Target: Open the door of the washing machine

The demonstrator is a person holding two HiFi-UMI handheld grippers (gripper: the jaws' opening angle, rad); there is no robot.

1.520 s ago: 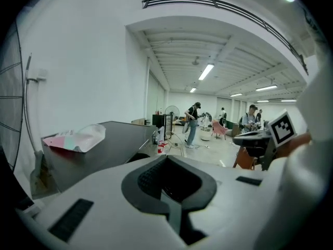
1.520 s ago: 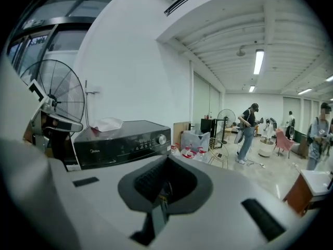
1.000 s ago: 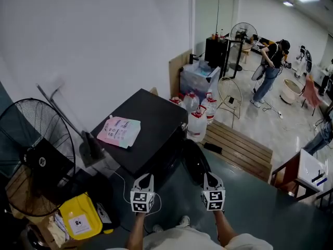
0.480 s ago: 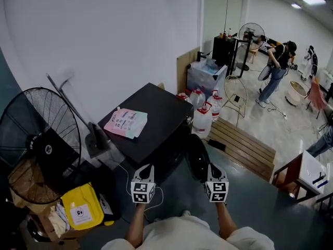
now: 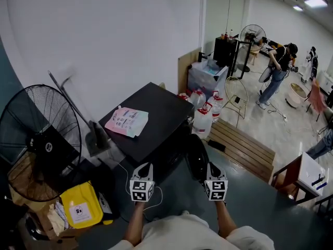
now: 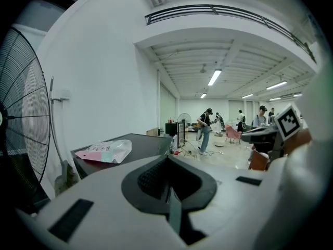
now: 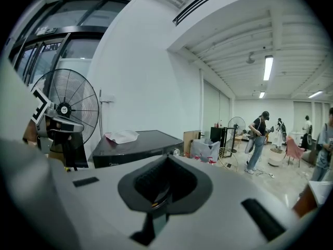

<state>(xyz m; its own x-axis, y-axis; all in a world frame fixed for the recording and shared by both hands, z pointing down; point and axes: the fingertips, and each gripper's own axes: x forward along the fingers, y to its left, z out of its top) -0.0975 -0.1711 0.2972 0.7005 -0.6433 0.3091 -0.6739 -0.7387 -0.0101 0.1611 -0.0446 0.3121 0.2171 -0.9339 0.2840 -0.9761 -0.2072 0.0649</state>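
We hold both grippers low at centre frame, the left gripper and the right gripper each with jaws pressed together on nothing. The black washer sits mid-frame, its dark round door at its lower right, just above our right gripper. A pink pouch lies on top.

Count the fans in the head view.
2: a large black fan at the left, and a pedestal fan far back near the dark cabinet. The round wire frame by the jugs may be another.
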